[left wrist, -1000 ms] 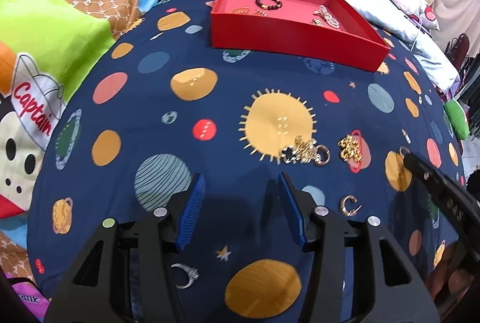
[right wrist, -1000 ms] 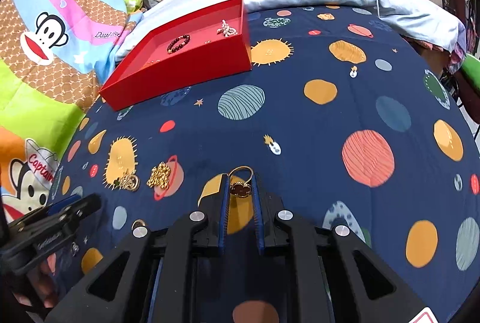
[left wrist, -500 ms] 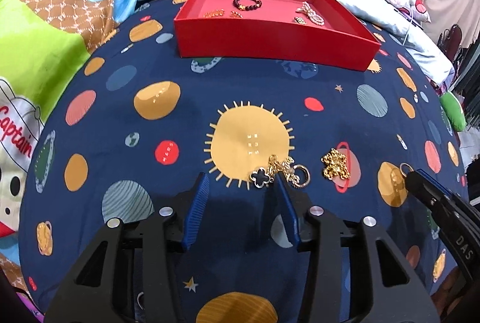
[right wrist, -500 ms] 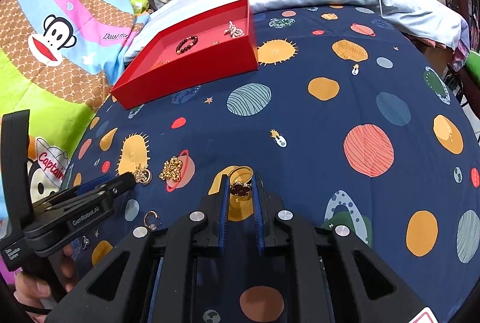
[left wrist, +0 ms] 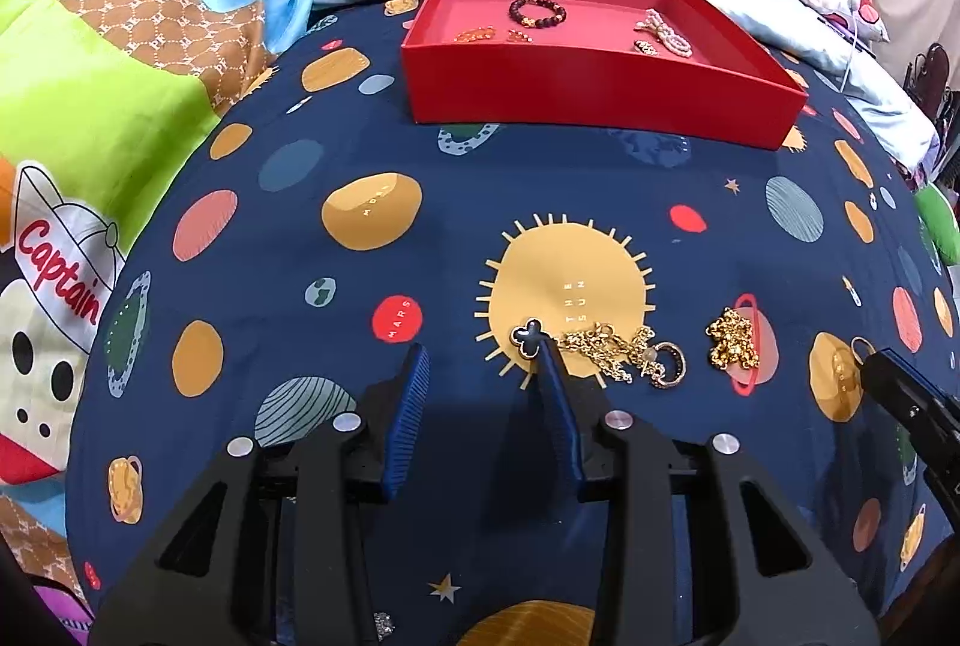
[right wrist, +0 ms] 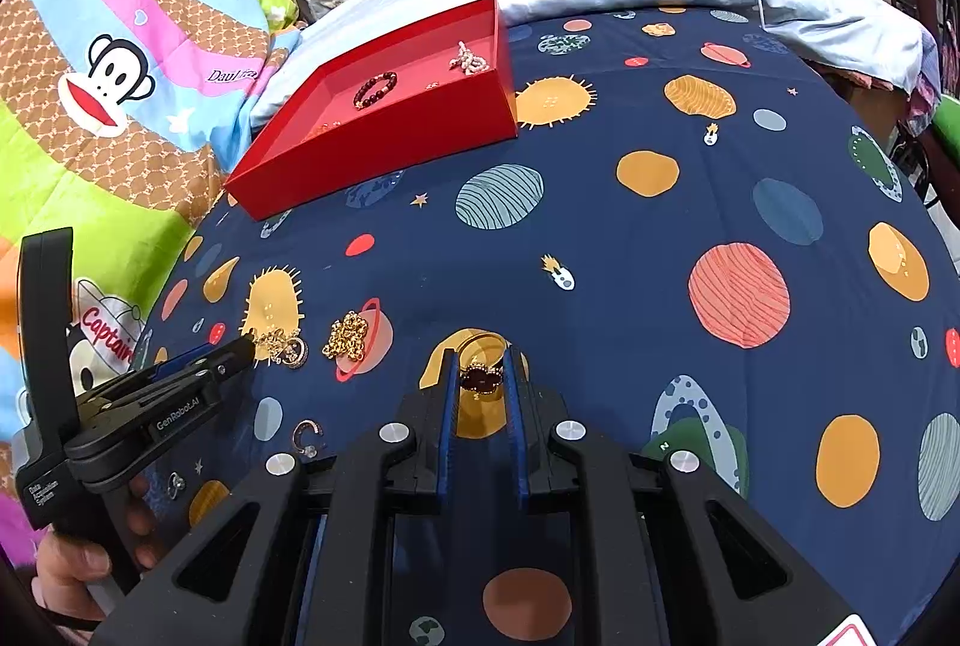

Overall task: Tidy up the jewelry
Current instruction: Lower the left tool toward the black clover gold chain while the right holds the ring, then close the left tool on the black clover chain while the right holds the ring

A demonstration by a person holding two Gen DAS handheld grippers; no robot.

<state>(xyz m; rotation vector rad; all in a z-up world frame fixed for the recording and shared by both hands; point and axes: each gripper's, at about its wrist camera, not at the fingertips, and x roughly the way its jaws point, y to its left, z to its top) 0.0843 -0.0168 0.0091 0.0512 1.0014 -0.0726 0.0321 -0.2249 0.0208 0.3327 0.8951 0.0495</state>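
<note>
- The clover-pendant chain (left wrist: pixel 594 349) lies in a loose tangle on the planet-print bedspread (left wrist: pixel 468 202), on the lower right rim of the printed sun, towards the bedspread's near edge and well apart from the red tray (left wrist: pixel 600 91) at its far edge.
- It runs roughly left to right across my left wrist view: dark clover charm (left wrist: pixel 527 338) at the left end, gold links in the middle, a ring (left wrist: pixel 668 361) at the right end.
- My left gripper (left wrist: pixel 483 355) is the nearer one. Its jaws are part-spread and closing, with only bare cloth between them; the charm sits just at the tip of the right-hand finger, so the chain lies to the right of the gap, not in it. I judge I need to shift right before the pinch can catch anything.
- A second gold clump (left wrist: pixel 732 341) sits further right on a ringed planet, apart from the chain.
- My right gripper (right wrist: pixel 480 367) has its jaws drawn close, pinching a dark red clover piece (right wrist: pixel 480 381) with a gold loop, above an orange blob of the print.
- The tray already carries a dark bead bracelet (left wrist: pixel 537 12) and a pearl piece (left wrist: pixel 666 31), with small bits beside them.
- Writing I can read: "THE SUN" on the sun, "MARS" on the red dot, "Captain" on the cartoon quilt (left wrist: pixel 90 118), "GenRobot.AI" on the left gripper's side in the right wrist view.
</note>
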